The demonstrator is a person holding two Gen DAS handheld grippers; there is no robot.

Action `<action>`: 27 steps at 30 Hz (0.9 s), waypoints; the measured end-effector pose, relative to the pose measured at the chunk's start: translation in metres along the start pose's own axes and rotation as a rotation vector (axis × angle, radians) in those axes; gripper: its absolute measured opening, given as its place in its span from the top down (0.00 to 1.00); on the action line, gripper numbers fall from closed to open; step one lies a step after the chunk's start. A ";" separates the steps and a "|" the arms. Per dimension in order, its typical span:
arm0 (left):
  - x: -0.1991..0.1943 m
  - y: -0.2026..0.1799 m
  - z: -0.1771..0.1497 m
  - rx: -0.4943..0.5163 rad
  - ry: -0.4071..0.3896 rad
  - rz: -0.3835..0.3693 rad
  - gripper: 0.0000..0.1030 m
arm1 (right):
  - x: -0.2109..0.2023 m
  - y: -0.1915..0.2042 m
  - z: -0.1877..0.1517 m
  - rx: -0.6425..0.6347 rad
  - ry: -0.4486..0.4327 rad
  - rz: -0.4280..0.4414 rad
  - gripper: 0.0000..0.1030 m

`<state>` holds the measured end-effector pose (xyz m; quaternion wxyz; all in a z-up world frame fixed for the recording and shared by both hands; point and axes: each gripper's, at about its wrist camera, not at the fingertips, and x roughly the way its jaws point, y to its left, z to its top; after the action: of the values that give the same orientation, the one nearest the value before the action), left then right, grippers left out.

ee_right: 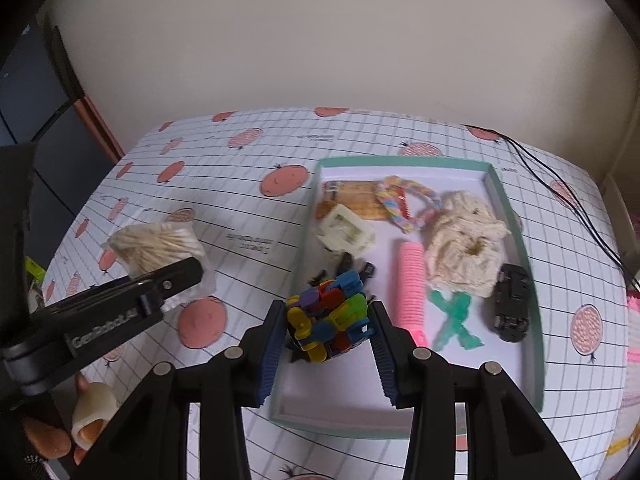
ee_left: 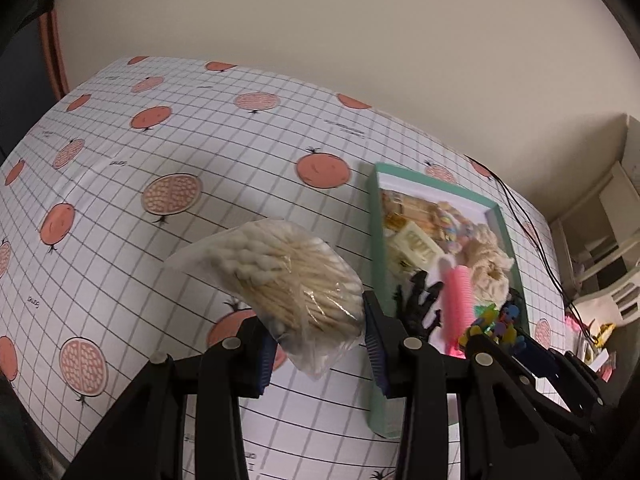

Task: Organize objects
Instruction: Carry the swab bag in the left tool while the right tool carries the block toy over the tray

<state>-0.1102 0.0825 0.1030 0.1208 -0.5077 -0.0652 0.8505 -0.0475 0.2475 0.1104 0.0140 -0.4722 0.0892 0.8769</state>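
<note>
As seen from the left wrist view, the left tongs [ee_left: 320, 344] are clamped on a clear bag of cotton swabs [ee_left: 294, 280], which is raised above the worktop [ee_left: 160, 152] with its patterned grid cover. Just to the right lies a shallow green-rimmed tray [ee_left: 374, 216] holding a cream hair claw [ee_left: 414, 246], a pink roller [ee_left: 456, 296], a cream knit scrunchie [ee_left: 490, 260] and a black claw clip [ee_left: 420, 304].

From the right wrist view, the right tongs [ee_right: 326, 330] are closed on a multicoloured bundle of plastic clips [ee_right: 328, 324], held over the near-left part of the tray [ee_right: 516, 216]. A green X-shaped piece [ee_right: 454, 320] and a black toy car [ee_right: 512, 304] lie on the tray floor. The swab bag [ee_right: 156, 246] appears at the left, with the left tongs [ee_right: 168, 280] across it.
</note>
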 end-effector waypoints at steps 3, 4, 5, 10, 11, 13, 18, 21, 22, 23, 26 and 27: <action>0.002 -0.011 -0.004 0.022 0.003 -0.015 0.60 | -0.001 -0.017 -0.002 0.031 0.005 -0.016 0.57; 0.002 -0.014 -0.005 0.028 0.005 -0.019 0.60 | 0.000 -0.022 -0.003 0.040 0.008 -0.022 0.57; 0.003 -0.019 -0.007 0.039 0.006 -0.023 0.60 | 0.000 -0.027 -0.004 0.051 0.012 -0.028 0.57; 0.007 -0.037 -0.015 0.081 0.012 -0.034 0.60 | -0.002 -0.052 -0.009 0.097 0.020 -0.050 0.57; 0.008 -0.041 -0.017 0.087 0.016 -0.043 0.60 | -0.002 -0.056 -0.010 0.104 0.021 -0.052 0.57; 0.009 -0.050 -0.021 0.106 0.019 -0.048 0.60 | -0.003 -0.064 -0.012 0.117 0.025 -0.061 0.57; 0.015 -0.072 -0.031 0.161 0.033 -0.062 0.60 | -0.002 -0.081 -0.020 0.139 0.044 -0.090 0.57; 0.021 -0.084 -0.038 0.175 0.054 -0.074 0.60 | 0.001 -0.091 -0.023 0.162 0.061 -0.103 0.57; 0.022 -0.088 -0.040 0.190 0.056 -0.069 0.60 | 0.003 -0.094 -0.024 0.170 0.069 -0.107 0.57; 0.024 -0.093 -0.043 0.210 0.057 -0.062 0.60 | 0.004 -0.095 -0.026 0.173 0.074 -0.110 0.57; 0.029 -0.105 -0.050 0.259 0.064 -0.048 0.60 | 0.010 -0.100 -0.030 0.179 0.096 -0.122 0.57; 0.032 -0.108 -0.052 0.263 0.073 -0.048 0.60 | 0.012 -0.101 -0.030 0.179 0.103 -0.123 0.57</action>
<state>-0.0638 0.1941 0.0760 0.2091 -0.5162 0.0389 0.8296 -0.0179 0.3410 0.0700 0.1051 -0.5183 0.1387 0.8373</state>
